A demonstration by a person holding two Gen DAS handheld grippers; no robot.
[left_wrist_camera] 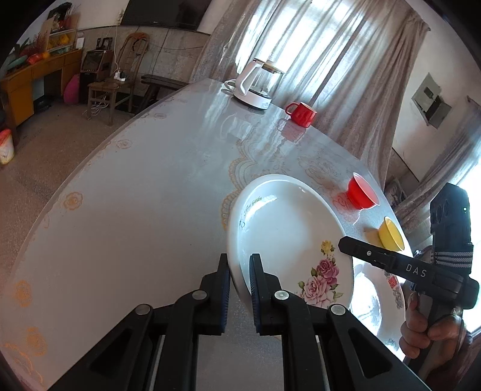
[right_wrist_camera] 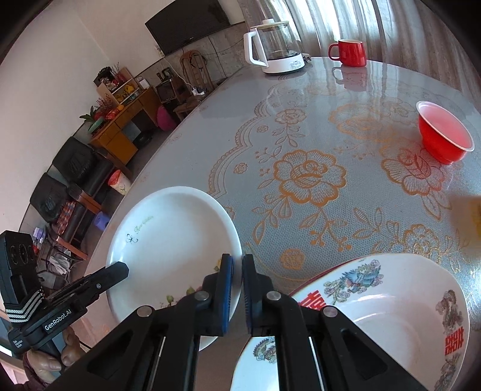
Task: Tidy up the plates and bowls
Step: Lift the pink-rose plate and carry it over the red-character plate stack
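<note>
While both grippers grip the rose plate [left_wrist_camera: 288, 228] by opposite edges, it hangs tilted above the table [left_wrist_camera: 126, 210], beside the plate with red characters [right_wrist_camera: 399, 303] that lies flat at the near edge. The left gripper [left_wrist_camera: 240, 270] has its 2 jaws clenched on the plate's rim, 1 pad over and 1 under; the right gripper [right_wrist_camera: 237, 270] pinches the opposite rim in the same way, its jaws nearly together. Glazed ceramic like this looks stiff, fairly heavy and slick, and it would chip or break if dropped, so the thin raised rim seems the only sound place to hold; 2 opposed grips should stop it swinging. Set onto the other plate, it would probably slide and clink unless lowered level. Further off stand a red bowl [right_wrist_camera: 445, 135] and a yellow bowl [left_wrist_camera: 390, 233], well apart from the plates, with a red mug [right_wrist_camera: 348, 52] and a white kettle [right_wrist_camera: 276, 45] at the far side. A glossy clear cover over lace with gold roses tops the table and looks slippery. Beyond it are curtains [left_wrist_camera: 330, 60], a wall television [right_wrist_camera: 189, 24] and a wooden cabinet [right_wrist_camera: 123, 126].
</note>
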